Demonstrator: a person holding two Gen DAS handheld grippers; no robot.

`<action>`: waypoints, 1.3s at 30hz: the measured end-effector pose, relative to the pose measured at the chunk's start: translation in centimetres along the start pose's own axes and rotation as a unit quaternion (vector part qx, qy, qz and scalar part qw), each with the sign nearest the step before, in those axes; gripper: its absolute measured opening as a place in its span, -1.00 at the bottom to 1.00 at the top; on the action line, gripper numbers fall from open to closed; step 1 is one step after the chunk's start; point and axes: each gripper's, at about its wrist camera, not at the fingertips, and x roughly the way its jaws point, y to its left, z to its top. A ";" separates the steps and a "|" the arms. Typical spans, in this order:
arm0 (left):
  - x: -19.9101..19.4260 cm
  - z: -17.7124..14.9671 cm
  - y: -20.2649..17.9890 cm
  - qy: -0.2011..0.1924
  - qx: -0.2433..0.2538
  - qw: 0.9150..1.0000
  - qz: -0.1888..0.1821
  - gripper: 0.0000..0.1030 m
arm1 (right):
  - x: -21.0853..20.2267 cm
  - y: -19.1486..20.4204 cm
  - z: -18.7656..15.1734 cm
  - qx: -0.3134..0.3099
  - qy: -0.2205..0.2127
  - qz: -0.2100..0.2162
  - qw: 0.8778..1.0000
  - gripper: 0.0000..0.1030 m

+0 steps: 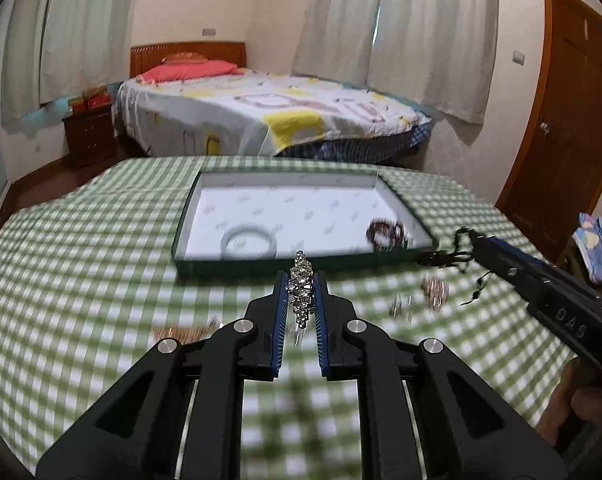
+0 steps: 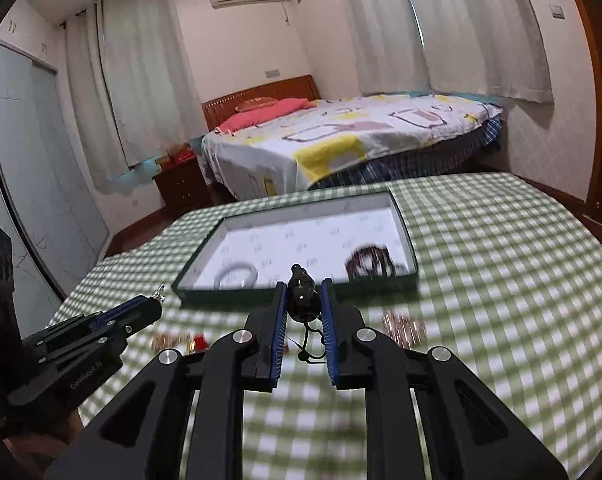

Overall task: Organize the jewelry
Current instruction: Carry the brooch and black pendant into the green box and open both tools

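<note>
Carry step: left hand-held gripper clenched on sparkly silver rhinestone bracelet; right hand-held gripper clenched on dark beaded corded bracelet; both above green-checked desk; next, release into shallow white-lined tray at 12 o'clock.

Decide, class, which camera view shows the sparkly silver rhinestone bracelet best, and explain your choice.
The left wrist view shows the sparkly silver rhinestone bracelet best: it sits sharp and central, pinched between the left gripper jaws, stones clearly visible. The right wrist view shows only a small glinting bit sticking out past that gripper's tip at the left edge.
</note>
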 end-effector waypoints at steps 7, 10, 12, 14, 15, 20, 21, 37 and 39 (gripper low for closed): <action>5.7 3.8 -0.7 -0.008 0.013 1.000 0.001 -0.74 | 5.0 0.4 3.3 -0.009 -0.008 0.003 1.000 -0.66; 8.6 4.9 -0.6 -0.001 0.012 1.000 0.005 -0.74 | 7.6 0.2 4.1 -0.007 0.003 0.005 1.000 -0.66; 10.7 5.3 -0.6 0.007 0.014 1.000 0.008 -0.74 | 9.8 -0.1 4.0 -0.003 0.018 0.006 1.000 -0.66; 12.9 5.2 -0.5 0.024 0.015 1.000 0.010 -0.74 | 11.4 -0.3 3.8 -0.004 0.032 0.003 0.999 -0.66; 13.5 4.9 -0.3 0.032 0.014 0.999 0.009 -0.74 | 12.3 -0.4 3.6 -0.004 0.042 0.002 0.999 -0.66; 17.1 4.1 0.1 0.074 0.013 0.997 0.010 -0.74 | 15.4 -1.0 2.6 -0.006 0.086 -0.001 0.996 -0.66; 17.7 3.9 0.3 0.083 0.013 0.996 0.010 -0.74 | 15.8 -1.1 2.3 -0.007 0.093 0.000 0.996 -0.66; 18.8 3.4 1.3 0.109 -0.003 0.994 0.008 -0.12 | 16.8 -2.1 1.5 0.005 0.119 0.000 0.993 -0.46; 18.0 3.7 1.4 0.098 -0.008 0.995 0.007 0.00 | 16.0 -2.0 1.7 0.005 0.112 0.000 0.994 -0.46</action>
